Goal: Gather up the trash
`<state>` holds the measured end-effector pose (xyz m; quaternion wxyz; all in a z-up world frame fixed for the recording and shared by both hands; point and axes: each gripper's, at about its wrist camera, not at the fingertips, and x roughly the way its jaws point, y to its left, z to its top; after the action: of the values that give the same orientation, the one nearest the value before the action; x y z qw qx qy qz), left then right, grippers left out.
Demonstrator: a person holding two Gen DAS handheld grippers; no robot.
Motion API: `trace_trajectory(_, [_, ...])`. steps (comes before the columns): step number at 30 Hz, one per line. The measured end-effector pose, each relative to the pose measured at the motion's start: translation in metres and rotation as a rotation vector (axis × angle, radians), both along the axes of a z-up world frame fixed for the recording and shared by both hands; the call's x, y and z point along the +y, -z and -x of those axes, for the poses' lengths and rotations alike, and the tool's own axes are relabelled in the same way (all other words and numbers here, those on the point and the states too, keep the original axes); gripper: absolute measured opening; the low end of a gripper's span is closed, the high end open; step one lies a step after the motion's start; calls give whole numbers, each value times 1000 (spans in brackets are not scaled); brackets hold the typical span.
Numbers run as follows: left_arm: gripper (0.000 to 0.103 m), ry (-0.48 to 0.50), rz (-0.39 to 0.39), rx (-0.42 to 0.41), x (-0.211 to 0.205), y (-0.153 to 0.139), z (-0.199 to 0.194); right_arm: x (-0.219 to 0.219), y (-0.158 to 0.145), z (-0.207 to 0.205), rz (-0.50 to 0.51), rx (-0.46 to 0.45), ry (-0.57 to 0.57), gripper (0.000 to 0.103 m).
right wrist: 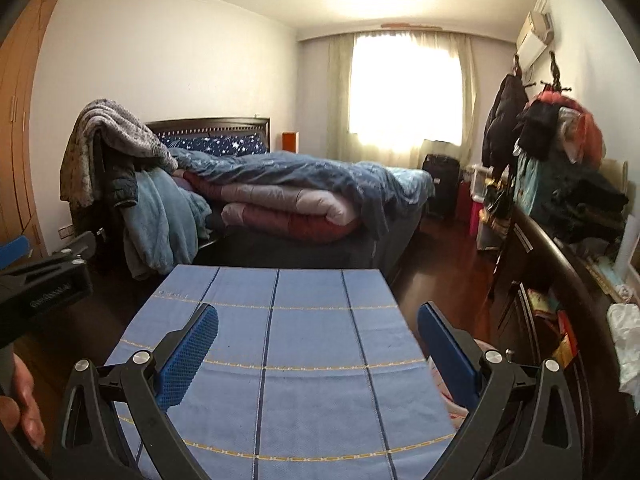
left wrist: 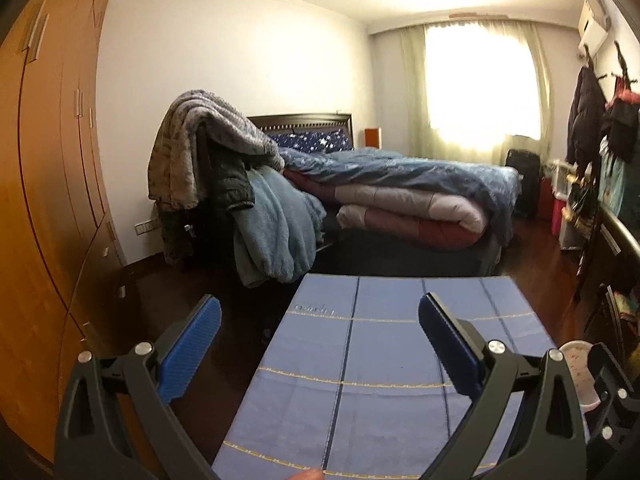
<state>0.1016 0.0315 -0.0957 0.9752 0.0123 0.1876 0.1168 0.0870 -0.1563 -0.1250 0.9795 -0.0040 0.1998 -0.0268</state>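
Note:
My left gripper [left wrist: 320, 308] is open, its blue pads spread wide above a table covered by a blue checked cloth [left wrist: 384, 368], with nothing between them. My right gripper [right wrist: 318, 314] is also open and empty over the same cloth [right wrist: 280, 344]. No loose trash shows on the cloth. A round pink-and-white container [left wrist: 578, 376] stands low beside the table's right edge; only a pink sliver of it [right wrist: 450, 394] appears in the right wrist view. The left gripper's black body [right wrist: 40, 280] shows at the far left there, held by a hand [right wrist: 24, 408].
A bed [left wrist: 400, 184] piled with folded quilts stands beyond the table, with blankets [left wrist: 224, 168] draped over a chair. A wooden wardrobe [left wrist: 48, 200] fills the left. A dark sideboard [right wrist: 560, 264] with clothes and something white and crumpled [right wrist: 626, 344] runs along the right.

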Motion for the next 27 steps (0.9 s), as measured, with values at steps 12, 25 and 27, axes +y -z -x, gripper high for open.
trace_trajectory(12, [100,78,37,-149,-2,-48,70,-4,-44,45,5,-133,5,99])
trace_trajectory(25, [100,137,39,-243,-19,-81,130,-11,-61,79,-12,-203,-23,99])
trace_trajectory(27, [100,138,40,-248,-21,-82,137,-13,-61,80,-20,-203,-23,99])
